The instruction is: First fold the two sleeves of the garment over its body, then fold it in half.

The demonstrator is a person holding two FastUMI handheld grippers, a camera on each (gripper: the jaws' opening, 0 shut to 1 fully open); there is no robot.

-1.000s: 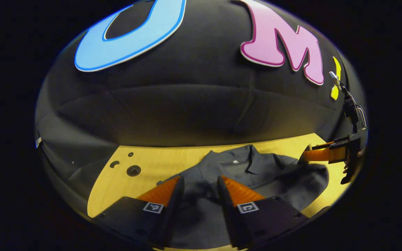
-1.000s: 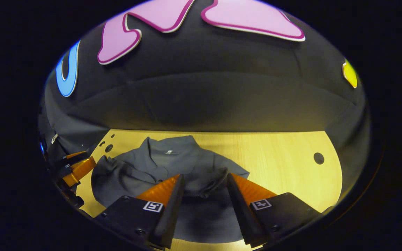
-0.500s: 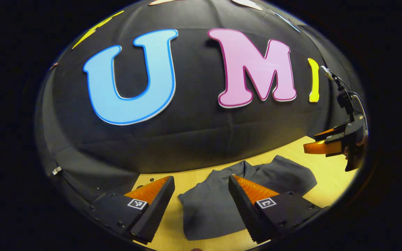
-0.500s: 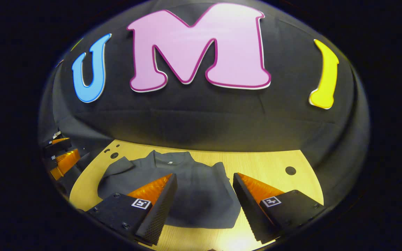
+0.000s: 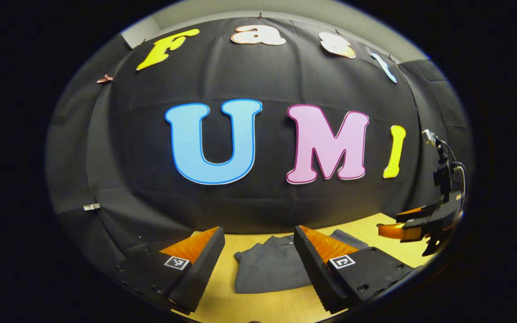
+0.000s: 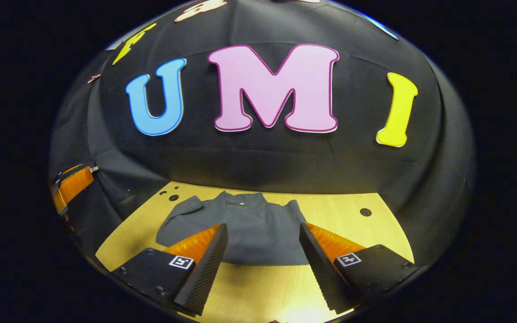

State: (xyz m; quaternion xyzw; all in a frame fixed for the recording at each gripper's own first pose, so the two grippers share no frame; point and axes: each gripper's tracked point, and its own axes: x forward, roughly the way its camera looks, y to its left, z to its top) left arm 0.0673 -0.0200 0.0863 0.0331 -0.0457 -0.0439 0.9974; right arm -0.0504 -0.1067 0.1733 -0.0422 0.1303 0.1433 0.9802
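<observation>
Garment (image 5: 269, 269) lies folded on the table (image 5: 258, 305) just beyond my left gripper (image 5: 258, 244), fingers spread, holding nothing. Right gripper view: right gripper (image 6: 263, 240) gapes empty too, above the compact bundle, seemingly clear so it rests undisturbed.
</observation>
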